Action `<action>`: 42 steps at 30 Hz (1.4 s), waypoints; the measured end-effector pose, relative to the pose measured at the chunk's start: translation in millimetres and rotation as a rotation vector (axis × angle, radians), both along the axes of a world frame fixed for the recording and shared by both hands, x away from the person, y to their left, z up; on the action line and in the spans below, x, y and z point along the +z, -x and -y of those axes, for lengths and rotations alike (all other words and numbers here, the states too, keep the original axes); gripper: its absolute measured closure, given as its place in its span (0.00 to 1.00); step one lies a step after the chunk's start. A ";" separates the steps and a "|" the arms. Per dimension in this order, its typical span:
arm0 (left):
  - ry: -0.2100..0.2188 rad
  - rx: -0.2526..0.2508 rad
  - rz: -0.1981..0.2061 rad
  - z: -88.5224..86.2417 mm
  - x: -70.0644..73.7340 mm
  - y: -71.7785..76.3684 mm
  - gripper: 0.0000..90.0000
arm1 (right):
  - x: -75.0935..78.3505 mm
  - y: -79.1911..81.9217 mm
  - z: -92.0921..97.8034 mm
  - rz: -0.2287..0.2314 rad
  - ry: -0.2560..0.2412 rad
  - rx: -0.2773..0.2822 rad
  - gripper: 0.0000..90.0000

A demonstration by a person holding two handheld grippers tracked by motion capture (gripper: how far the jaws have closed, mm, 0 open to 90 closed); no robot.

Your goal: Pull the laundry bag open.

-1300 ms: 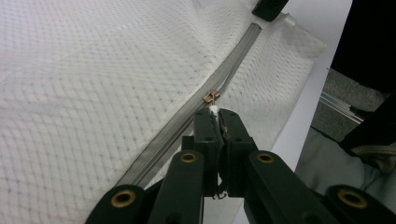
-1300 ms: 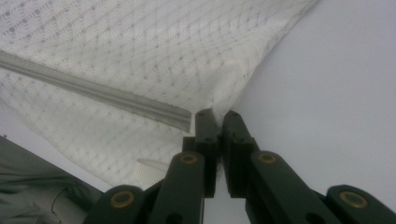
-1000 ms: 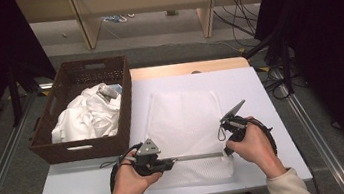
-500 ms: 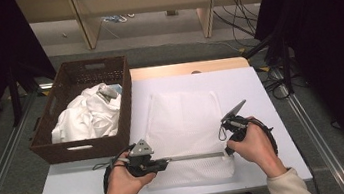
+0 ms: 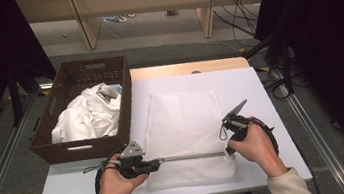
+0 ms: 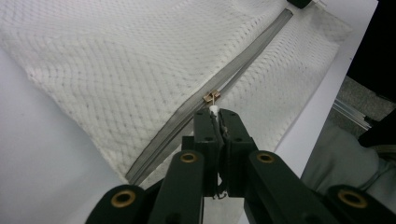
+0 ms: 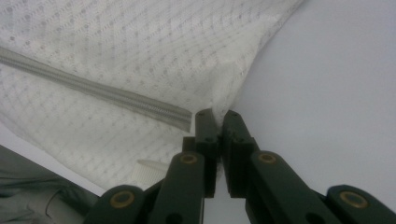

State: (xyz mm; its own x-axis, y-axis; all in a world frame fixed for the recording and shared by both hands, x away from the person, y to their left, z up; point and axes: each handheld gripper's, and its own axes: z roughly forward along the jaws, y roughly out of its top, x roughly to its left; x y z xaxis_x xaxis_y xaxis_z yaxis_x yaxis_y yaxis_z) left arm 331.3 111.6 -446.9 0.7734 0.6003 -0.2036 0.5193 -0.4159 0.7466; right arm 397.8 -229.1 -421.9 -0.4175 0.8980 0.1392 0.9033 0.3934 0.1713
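Zipping the mesh bag
Left tool pinches the zipper pull; right tool clamps the bag's corner. Soft, limp mesh: you keep it taut

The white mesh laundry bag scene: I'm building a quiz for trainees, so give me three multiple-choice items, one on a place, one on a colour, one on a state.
1. Where does the dark brown woven basket stand?
A. left of the white mesh laundry bag
B. right of it
C. on top of it

2. What colour is the bag's zipper tape?
A. red
B. grey
C. black

3. How does the left gripper stand?
A. wide open above the bag
B. shut on the small zipper pull
C. lying in the basket

Key: 1 A, the high view shows the basket at the table's left; 2 B, a grey strip crosses the mesh; 3 B, its jaws pinch the pull's white tab.
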 end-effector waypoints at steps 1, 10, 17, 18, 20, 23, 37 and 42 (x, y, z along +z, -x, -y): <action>0.009 0.014 -0.016 -0.4 -0.4 0.9 0.96 | -0.4 0.2 -0.2 0.002 0.000 -0.005 0.96; 0.016 0.034 -0.029 -11.5 -1.6 2.7 0.96 | -3.8 -2.6 2.6 -0.011 -0.004 0.001 0.96; -0.001 0.048 -0.024 -23.3 -1.2 3.6 0.96 | -0.9 -1.1 0.8 -0.058 -0.001 -0.044 0.96; -0.016 0.034 -0.031 -25.7 -0.6 3.3 0.96 | -0.7 -1.9 1.9 -0.065 0.002 -0.032 0.96; -0.001 0.047 -0.030 -26.7 -0.9 3.9 0.96 | -0.7 -2.0 2.5 -0.065 0.005 -0.033 0.96; -0.002 0.056 -0.026 -28.8 -0.4 4.3 0.96 | -2.9 -3.8 5.8 -0.032 0.000 0.005 0.97; -0.027 0.075 -0.079 -49.1 -10.6 12.1 0.96 | -9.8 -7.7 11.2 -0.059 -0.008 -0.023 0.96; -0.053 0.051 -0.067 -50.1 -10.3 12.5 0.96 | -13.0 -8.5 11.8 -0.049 -0.004 -0.007 0.96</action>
